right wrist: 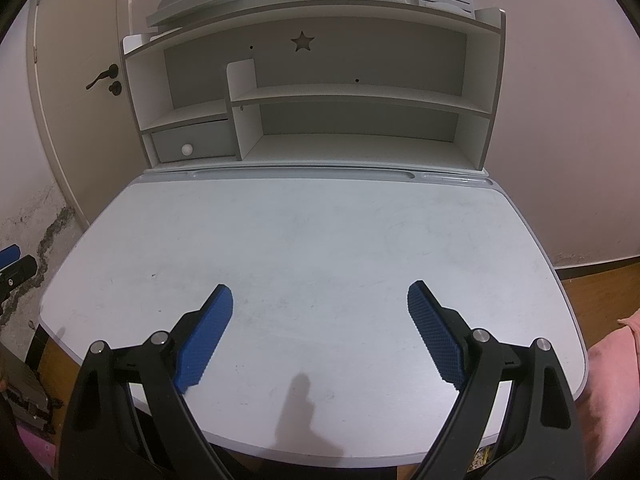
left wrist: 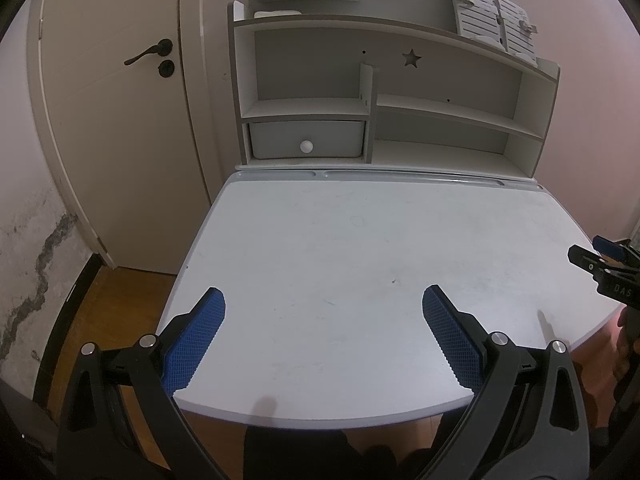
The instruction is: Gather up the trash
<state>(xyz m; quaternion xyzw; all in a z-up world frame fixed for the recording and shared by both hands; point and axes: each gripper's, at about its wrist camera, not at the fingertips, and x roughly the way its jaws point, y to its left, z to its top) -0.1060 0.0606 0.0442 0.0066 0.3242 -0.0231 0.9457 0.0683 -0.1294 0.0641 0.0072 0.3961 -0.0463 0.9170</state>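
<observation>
No trash shows in either view. A pale grey desk (left wrist: 360,248) fills both views, its top (right wrist: 320,232) bare apart from faint scuffs. My left gripper (left wrist: 323,300) hovers over the desk's near left part, open, nothing between its blue pads (left wrist: 196,340). My right gripper (right wrist: 320,300) hangs over the near middle of the desk, open wide and holding nothing. In the left wrist view the right gripper (left wrist: 600,268) juts in at the right edge. The tip of the left gripper (right wrist: 12,264) shows at the left edge of the right wrist view.
A white hutch (left wrist: 384,92) with shelves, a star cut-out and a small drawer (left wrist: 306,145) stands at the desk's back. A slatted book stand (left wrist: 492,20) sits on top. A white door (left wrist: 116,120) is at the left, wooden floor (right wrist: 600,284) on both sides.
</observation>
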